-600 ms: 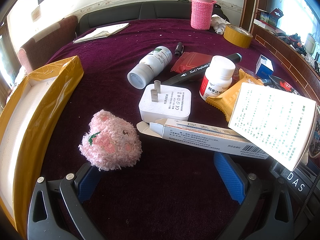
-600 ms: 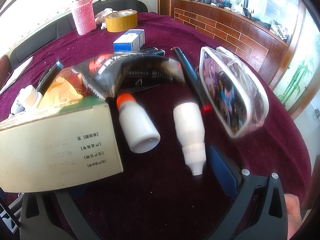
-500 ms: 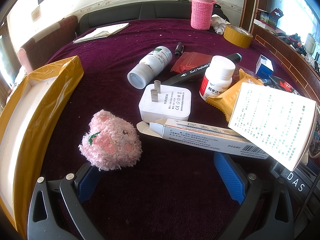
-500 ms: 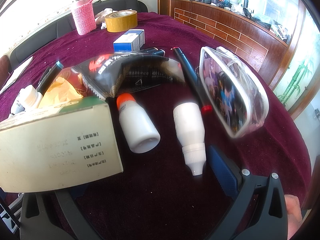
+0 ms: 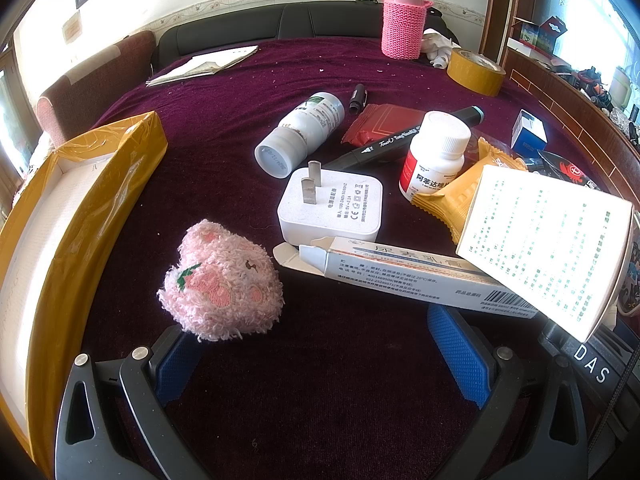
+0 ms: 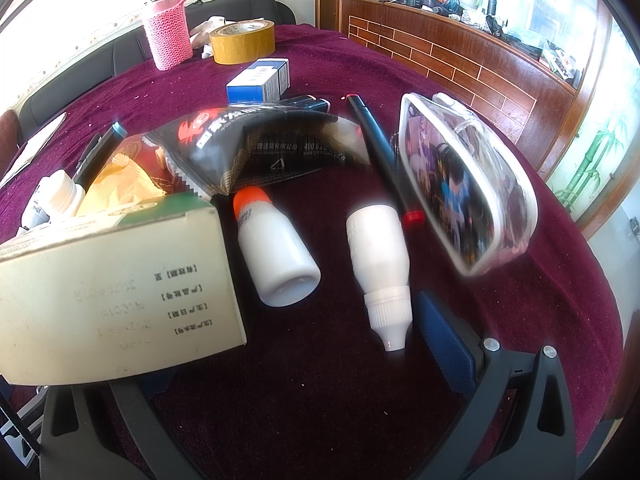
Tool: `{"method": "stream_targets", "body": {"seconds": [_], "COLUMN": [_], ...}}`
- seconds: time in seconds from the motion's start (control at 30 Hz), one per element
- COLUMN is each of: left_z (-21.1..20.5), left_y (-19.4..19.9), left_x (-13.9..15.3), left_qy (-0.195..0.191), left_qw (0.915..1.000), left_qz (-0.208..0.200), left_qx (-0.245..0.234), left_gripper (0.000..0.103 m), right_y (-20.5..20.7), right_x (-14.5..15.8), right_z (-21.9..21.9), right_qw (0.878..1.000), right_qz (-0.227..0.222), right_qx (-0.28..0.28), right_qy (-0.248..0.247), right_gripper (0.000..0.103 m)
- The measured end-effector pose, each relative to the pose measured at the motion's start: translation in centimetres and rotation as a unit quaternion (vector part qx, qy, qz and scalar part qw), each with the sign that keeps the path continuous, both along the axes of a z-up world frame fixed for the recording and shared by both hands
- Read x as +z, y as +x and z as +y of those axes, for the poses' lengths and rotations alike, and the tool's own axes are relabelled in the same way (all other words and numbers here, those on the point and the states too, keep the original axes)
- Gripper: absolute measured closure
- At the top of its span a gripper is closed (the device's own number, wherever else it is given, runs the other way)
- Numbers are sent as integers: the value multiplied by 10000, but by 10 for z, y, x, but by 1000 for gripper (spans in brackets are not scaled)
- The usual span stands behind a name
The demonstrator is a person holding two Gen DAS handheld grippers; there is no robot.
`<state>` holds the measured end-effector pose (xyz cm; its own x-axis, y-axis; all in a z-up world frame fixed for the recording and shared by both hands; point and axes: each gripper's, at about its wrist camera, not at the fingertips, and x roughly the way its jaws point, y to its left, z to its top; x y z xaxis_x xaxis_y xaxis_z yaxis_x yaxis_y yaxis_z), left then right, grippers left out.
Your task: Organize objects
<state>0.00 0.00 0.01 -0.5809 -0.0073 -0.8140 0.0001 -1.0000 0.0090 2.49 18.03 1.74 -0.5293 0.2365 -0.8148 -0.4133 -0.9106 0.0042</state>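
In the left wrist view my left gripper (image 5: pixel 316 344) is open above the dark red cloth. A pink plush toy (image 5: pixel 220 284) lies just ahead of its left finger, and a long white carton (image 5: pixel 400 276) lies just ahead of its right finger. Nothing sits between the pads. A yellow taped box (image 5: pixel 80 200) stands open at the left. In the right wrist view my right gripper (image 6: pixel 300 352) is open too. A white medicine box (image 6: pixel 116 292) hides its left finger. An orange-capped bottle (image 6: pixel 276 252) and a dropper bottle (image 6: pixel 380 264) lie ahead of it.
A charger plug (image 5: pixel 332 208), pill bottle (image 5: pixel 436 156), lying bottle (image 5: pixel 300 136), marker (image 5: pixel 400 144) and snack packets crowd the middle. A clear pouch (image 6: pixel 468 184), red-capped marker (image 6: pixel 384 160), black packet (image 6: pixel 260 144), blue box (image 6: pixel 260 80), tape roll (image 6: pixel 242 42) and pink knitted flask (image 6: pixel 168 36) lie farther off.
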Motion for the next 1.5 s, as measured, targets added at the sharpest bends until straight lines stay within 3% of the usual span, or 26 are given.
{"method": "stream_targets", "body": {"seconds": [1.5], "left_z": [0], "left_y": [-3], "left_x": [-1], "left_qy": [-11], "left_qw": [10000], "left_qz": [-2], "left_qx": [94], "left_gripper": [1], "right_y": [-1], "right_x": [1], "right_z": [-2], "right_qw": [10000], "right_qz": [-5], "right_qx": [53], "right_qy": [7], "right_gripper": [0]}}
